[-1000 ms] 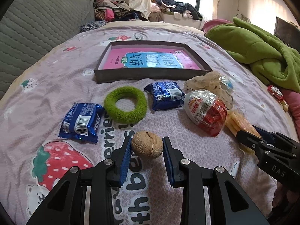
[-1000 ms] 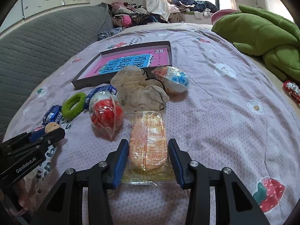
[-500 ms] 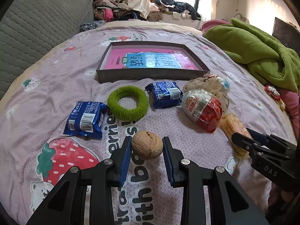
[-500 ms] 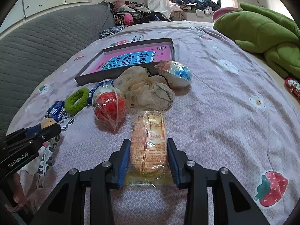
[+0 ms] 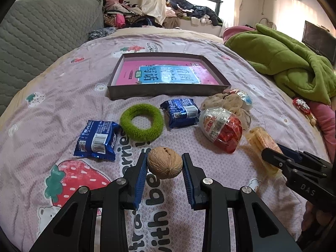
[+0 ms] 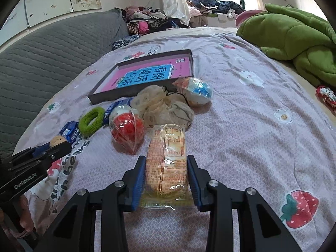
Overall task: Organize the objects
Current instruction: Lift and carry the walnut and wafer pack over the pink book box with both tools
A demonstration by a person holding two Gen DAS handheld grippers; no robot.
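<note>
My left gripper (image 5: 164, 159) is shut on a walnut (image 5: 164, 165) and holds it above the bedspread. My right gripper (image 6: 166, 163) is shut on a clear packet of orange biscuits (image 6: 167, 153), also seen in the left wrist view (image 5: 261, 141). A shallow dark box (image 5: 168, 75) with a pink and blue book inside lies further back. In front of it lie a green hair ring (image 5: 141, 121), two blue snack packets (image 5: 97, 139) (image 5: 180, 112), a red and white wrapped egg (image 5: 222, 130), a beige mesh pouch (image 6: 163, 105) and a blue and white egg (image 6: 195, 91).
All lies on a pink strawberry-print bedspread (image 6: 252, 126). A green blanket (image 5: 289, 63) is heaped at the right. A grey quilted headboard (image 5: 42, 33) stands at the left. Piled clothes (image 5: 151, 16) lie under the window. A small red wrapped item (image 5: 301, 106) lies at the right edge.
Both grippers have risen and drawn back a little. The right gripper closed onto the biscuit packet and lifted its near end. The walnut stays held in the left gripper.
</note>
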